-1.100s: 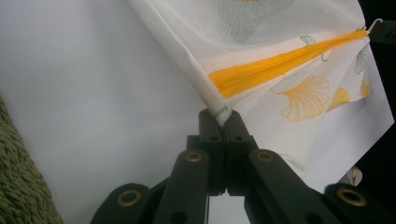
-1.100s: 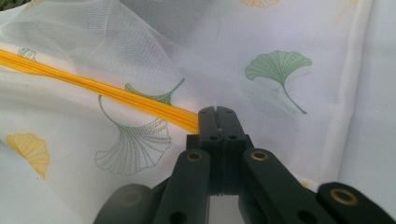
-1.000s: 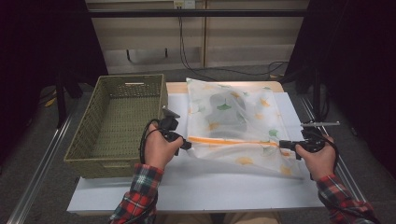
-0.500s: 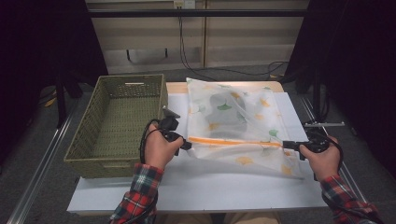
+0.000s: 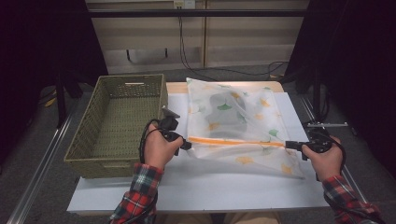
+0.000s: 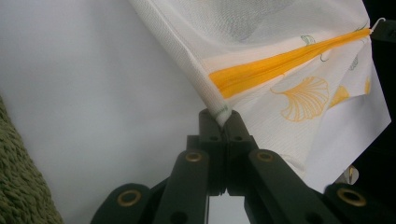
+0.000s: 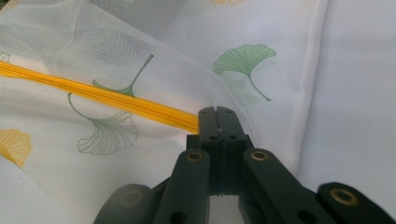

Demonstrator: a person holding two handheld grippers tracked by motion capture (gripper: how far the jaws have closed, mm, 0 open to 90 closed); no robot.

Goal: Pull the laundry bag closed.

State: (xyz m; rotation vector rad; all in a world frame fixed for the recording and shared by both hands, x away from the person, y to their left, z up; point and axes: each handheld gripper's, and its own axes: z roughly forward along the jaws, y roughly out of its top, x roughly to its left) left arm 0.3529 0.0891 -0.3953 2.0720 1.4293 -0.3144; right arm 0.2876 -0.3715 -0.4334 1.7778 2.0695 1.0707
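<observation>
A white mesh bag (image 5: 233, 112) printed with ginkgo leaves lies on the white table top, with a grey item (image 5: 219, 105) showing dimly inside it. Its orange zipper (image 5: 238, 141) runs taut between my two grippers. My left gripper (image 5: 189, 145) is shut on the bag's left corner, pinching the seam just below the zipper's end (image 6: 223, 116). My right gripper (image 5: 287, 144) is shut on the zipper's right end, where the orange tape (image 7: 116, 100) runs into the closed jaws (image 7: 216, 114).
A green woven basket (image 5: 116, 116) stands left of the bag, close beside my left hand. The white table top (image 5: 210, 186) stretches toward the person. Metal rails run along both sides, and cables lie on the floor behind.
The right hand has edged slightly to the right with the zipper end. The left hand and the bag's corner have stayed where they were.
</observation>
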